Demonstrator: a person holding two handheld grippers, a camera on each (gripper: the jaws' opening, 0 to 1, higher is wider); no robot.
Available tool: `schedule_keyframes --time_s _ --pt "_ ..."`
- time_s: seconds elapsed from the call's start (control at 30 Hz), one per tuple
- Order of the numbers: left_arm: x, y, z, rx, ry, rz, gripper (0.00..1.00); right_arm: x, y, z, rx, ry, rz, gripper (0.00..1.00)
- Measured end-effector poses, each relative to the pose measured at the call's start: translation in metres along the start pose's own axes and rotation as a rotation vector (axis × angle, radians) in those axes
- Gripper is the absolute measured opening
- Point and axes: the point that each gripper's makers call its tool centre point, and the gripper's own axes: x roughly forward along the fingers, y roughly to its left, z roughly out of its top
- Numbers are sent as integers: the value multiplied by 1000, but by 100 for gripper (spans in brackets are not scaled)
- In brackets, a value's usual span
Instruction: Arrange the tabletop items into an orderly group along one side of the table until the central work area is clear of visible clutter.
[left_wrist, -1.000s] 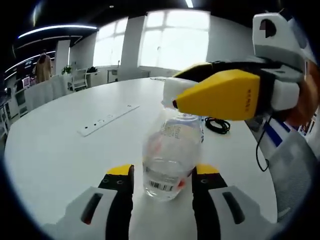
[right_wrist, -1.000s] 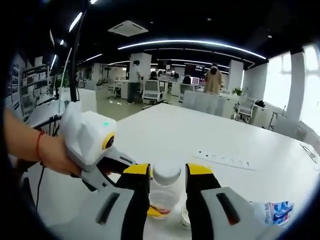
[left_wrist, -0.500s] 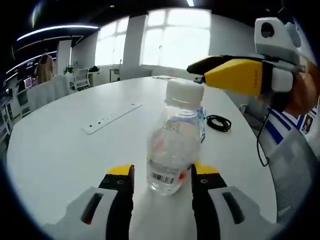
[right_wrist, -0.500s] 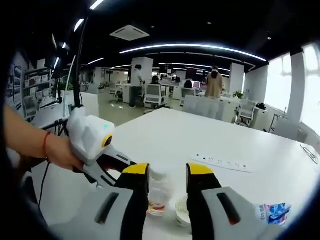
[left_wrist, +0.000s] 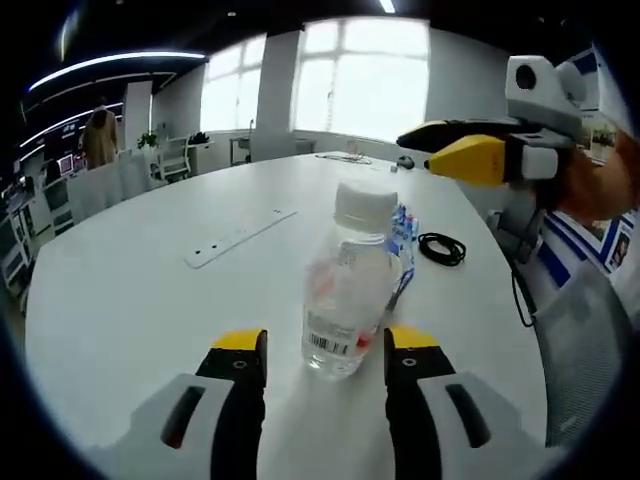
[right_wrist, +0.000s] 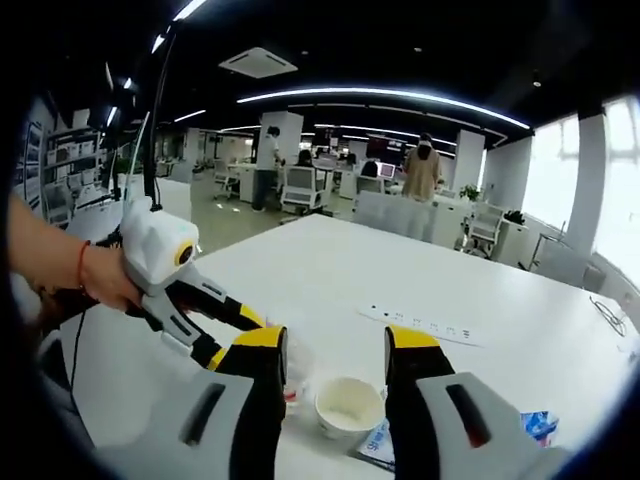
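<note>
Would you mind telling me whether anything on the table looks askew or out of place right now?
The clear water bottle stands between the left gripper's open jaws but leans to one side instead of standing upright. A blue-and-white wrapper lies loose just behind it, and a black cable coil sits further back on the white table.

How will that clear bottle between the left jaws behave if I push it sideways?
The clear bottle stands tall on a narrow base, so it probably tips rather than slides. It looks mostly empty, likely light. The left gripper has its jaws open on either side; the smooth plastic may slip.
</note>
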Motion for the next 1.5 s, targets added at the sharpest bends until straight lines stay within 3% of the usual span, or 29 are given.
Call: schedule_keyframes --time_s 0.67,0.93,1.5 --pt "-51 -25 25 -7 -28 99 53 -52 -52 -11 12 30 8 47" --pt "-67 -43 36 -9 -41 135 57 -78 -66 -18 26 41 34 57" --pt "-84 -94 54 -36 -64 181 67 -148 -111 -34 75 37 61 60"
